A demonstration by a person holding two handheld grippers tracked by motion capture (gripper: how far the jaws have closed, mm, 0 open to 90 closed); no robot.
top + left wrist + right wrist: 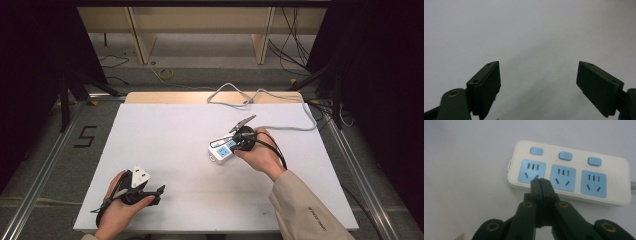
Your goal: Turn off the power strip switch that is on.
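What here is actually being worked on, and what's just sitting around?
In use:
- power strip, white with blue sockets and switches
- right gripper, shut, tips over the strip's end socket
- left gripper, open over bare table

Lying about:
- grey cable trailing off the table
- wooden frame beyond

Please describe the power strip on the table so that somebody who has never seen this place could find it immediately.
Look at the white table and go to its right half, where the right gripper hovers with its jaws shut. Just beneath it lies the power strip, a white bar with a grey cable running to the far edge. Its three blue sockets, each with a blue button above, set it apart.
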